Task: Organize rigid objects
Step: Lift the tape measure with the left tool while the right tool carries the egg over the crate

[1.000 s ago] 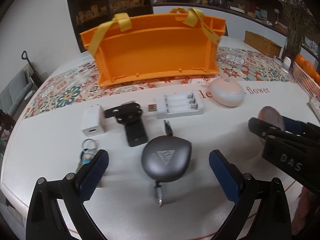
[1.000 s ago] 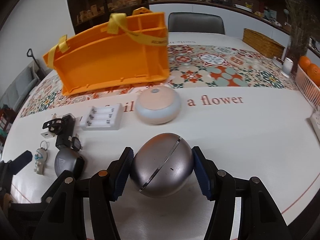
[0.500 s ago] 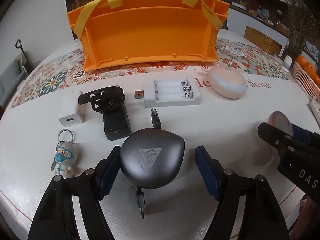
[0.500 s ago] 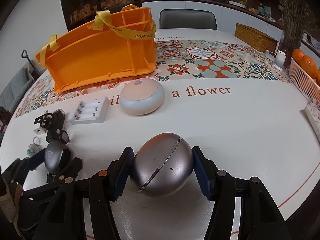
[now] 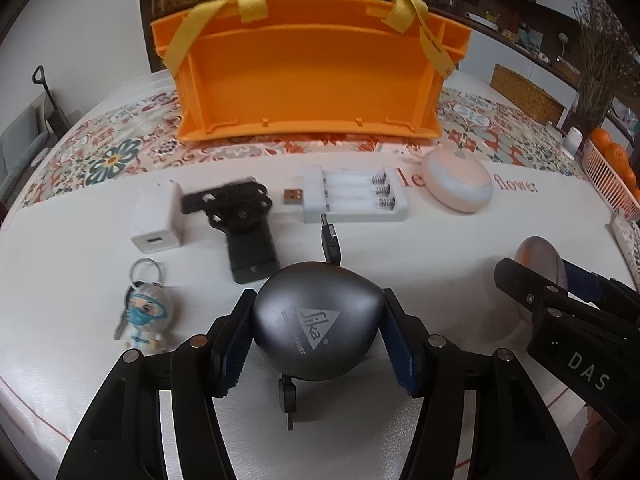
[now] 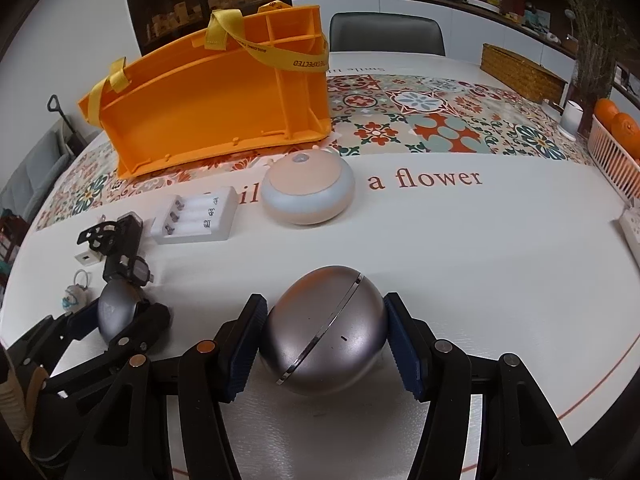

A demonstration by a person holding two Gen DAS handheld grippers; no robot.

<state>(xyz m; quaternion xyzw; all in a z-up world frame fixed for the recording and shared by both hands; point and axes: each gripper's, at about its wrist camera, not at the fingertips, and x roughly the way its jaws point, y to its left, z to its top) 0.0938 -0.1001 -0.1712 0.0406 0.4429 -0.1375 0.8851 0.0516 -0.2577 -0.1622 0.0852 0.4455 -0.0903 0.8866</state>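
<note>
Now grasp to be confirmed before lift: grey cable reel (image 5: 316, 320) centred between pads, cable ends kept clear of table (image 5: 460, 264). Left gripper (image 5: 316, 332) jaws just closed, partly open width, blue pads (image 5: 234, 344) seen pressed on reel's sides. Right gripper (image 6: 322, 340) held at similar width, clamped on silver egg-shaped case (image 6: 324, 336). Orange tote (image 5: 308, 76) lies well ahead of both tools, open side facing them; lift advised slow, level, cable plug (image 5: 289, 396) dangling just behind reel.

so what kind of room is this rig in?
Likely a home dining area: a table with a patterned runner, a chair pushed in behind it, a basket of oranges, shelving along the back wall.
</note>
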